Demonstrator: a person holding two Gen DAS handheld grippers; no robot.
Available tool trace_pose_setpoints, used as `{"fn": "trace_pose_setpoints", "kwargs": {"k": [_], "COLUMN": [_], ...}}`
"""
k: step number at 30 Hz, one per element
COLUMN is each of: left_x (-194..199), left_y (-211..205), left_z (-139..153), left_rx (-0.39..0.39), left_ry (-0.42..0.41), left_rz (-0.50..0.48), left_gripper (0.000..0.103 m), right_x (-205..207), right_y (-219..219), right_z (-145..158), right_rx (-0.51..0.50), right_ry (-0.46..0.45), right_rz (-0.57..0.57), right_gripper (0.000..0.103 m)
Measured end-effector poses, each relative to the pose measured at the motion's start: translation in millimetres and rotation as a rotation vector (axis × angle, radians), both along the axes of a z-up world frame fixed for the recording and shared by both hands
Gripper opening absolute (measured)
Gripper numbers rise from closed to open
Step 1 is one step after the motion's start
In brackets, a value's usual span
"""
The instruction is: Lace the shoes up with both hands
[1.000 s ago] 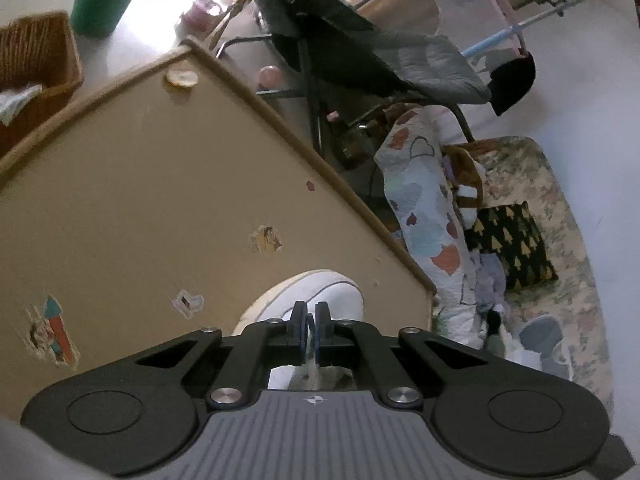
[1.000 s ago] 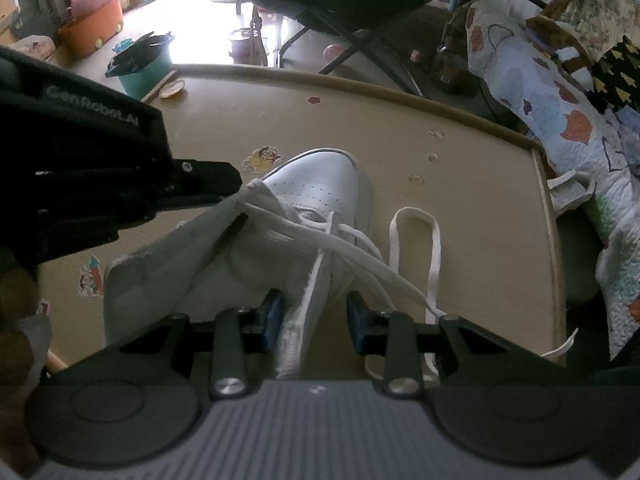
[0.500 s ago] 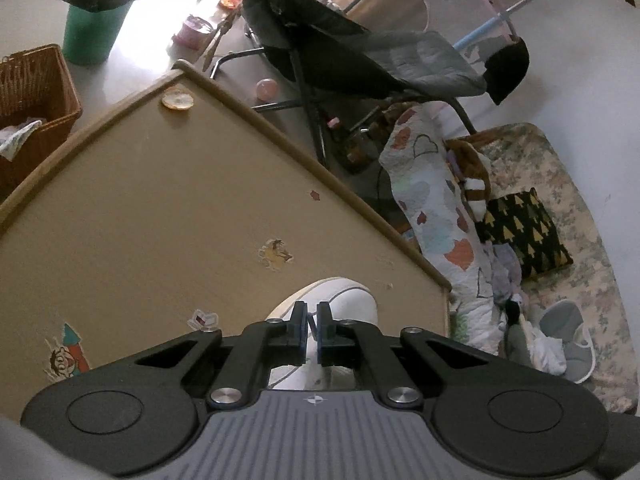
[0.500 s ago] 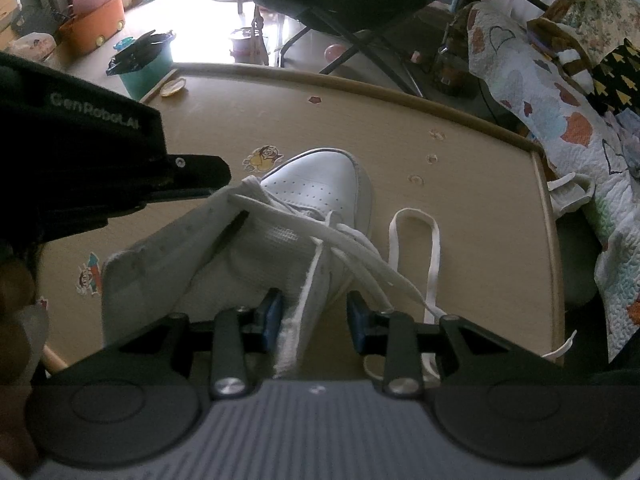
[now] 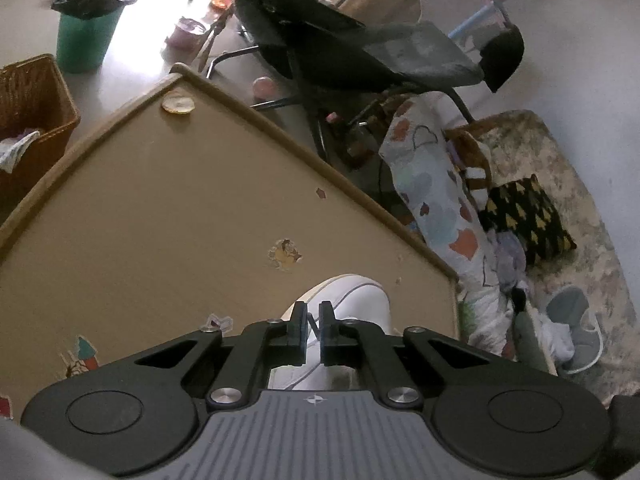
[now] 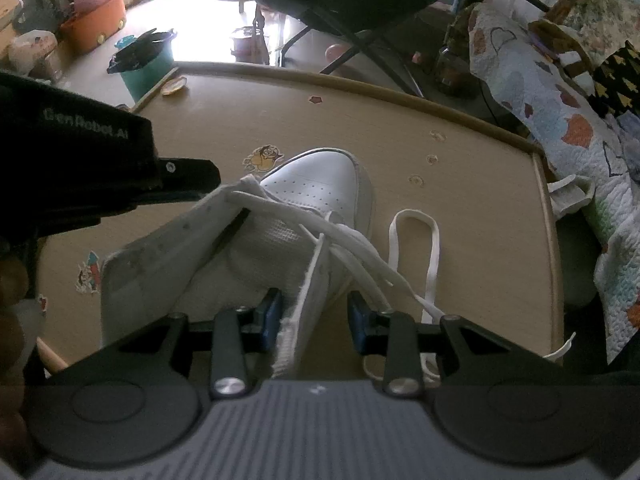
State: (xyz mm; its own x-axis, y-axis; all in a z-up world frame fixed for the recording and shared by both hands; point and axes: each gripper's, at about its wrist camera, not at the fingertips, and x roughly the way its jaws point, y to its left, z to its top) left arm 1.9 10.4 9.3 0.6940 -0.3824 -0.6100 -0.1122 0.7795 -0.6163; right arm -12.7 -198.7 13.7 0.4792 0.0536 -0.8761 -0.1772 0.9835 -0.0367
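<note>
A white shoe lies on the tan table, toe pointing away. Its white lace crosses the upper eyelets and loops onto the table to the right. My left gripper comes in from the left and grips the raised top corner of the shoe's left eyelet flap. In the left wrist view that gripper shows a narrow gap over the shoe; its jaws are opening slightly. My right gripper stands open astride the shoe's right flap edge, and the pads do not press on it.
Small stickers dot the table. Past its far edge stand a black folding chair, a green bin and a wicker basket. A patterned quilt hangs at the right. A hand shows at the left edge.
The left gripper has rolled a little and its fingertips have drawn slightly apart. The right gripper, the shoe and the lace have stayed where they were.
</note>
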Motion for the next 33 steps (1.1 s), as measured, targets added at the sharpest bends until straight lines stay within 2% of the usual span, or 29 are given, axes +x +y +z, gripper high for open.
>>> {"fn": "trace_pose_setpoints", "kwargs": {"k": [6, 12, 21, 27, 33], "left_x": [1, -1, 2, 3, 4], "left_y": [4, 13, 11, 6, 8], "left_z": [-5, -13, -14, -11, -8], "left_rx": [0.031, 0.030, 0.083, 0.175, 0.235], "left_ry": [0.008, 0.023, 0.004, -0.040, -0.080], "left_rz": [-0.011, -0.008, -0.046, -0.137, -0.243], "left_gripper": [0.009, 0.009, 0.009, 0.009, 0.010], "right_x": [-1, -1, 0, 0, 5], "right_y": [1, 3, 3, 2, -5], "right_z": [-2, -2, -1, -1, 0], "right_rx": [-0.006, -0.012, -0.014, -0.010, 0.017], "right_ry": [-0.001, -0.004, -0.004, -0.002, 0.018], "right_rz": [0.002, 0.006, 0.008, 0.010, 0.010], "right_gripper": [0.034, 0.035, 0.035, 0.035, 0.038]}}
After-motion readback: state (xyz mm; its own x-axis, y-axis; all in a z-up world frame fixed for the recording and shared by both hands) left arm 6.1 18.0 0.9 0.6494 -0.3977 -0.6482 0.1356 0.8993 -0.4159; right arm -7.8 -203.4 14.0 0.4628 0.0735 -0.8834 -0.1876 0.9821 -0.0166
